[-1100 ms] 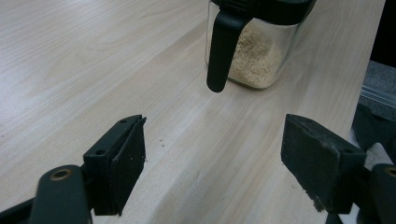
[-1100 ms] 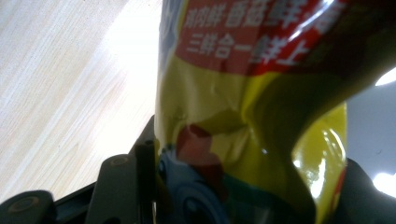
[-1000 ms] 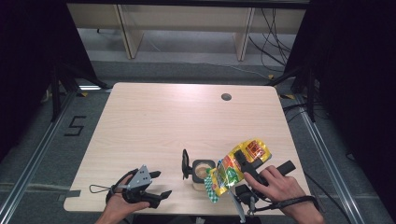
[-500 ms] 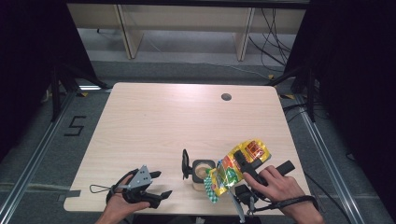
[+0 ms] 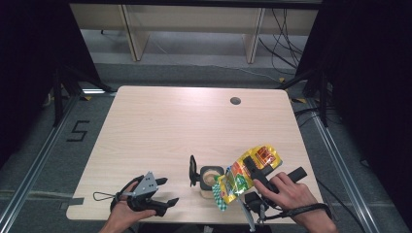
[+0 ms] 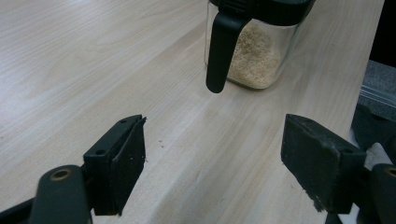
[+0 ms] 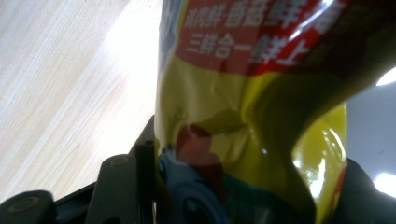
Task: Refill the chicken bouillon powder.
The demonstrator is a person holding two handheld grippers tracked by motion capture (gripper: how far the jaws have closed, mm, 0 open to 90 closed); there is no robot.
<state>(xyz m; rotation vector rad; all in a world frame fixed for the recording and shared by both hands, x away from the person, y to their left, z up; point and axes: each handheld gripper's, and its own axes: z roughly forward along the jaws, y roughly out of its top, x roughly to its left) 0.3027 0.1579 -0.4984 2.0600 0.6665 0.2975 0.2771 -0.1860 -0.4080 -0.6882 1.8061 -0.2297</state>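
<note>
The right gripper (image 5: pixel 253 167) clamps a yellow bag (image 5: pixel 245 175), tilted mouth-down over the open jar (image 5: pixel 210 178) at the table's (image 5: pixel 160 126) near edge, its long axis slanting toward the jar. The left gripper (image 5: pixel 164 190) rests open, empty

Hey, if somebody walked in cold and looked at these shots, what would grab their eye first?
Most likely the bright yellow seasoning bag, clamped in the right gripper and tilted over the open glass jar near the table's front edge. The jar holds pale granules, with its black flip lid standing up at its left. Next, the left gripper at the front left, jaws wide apart and holding nothing.
</note>
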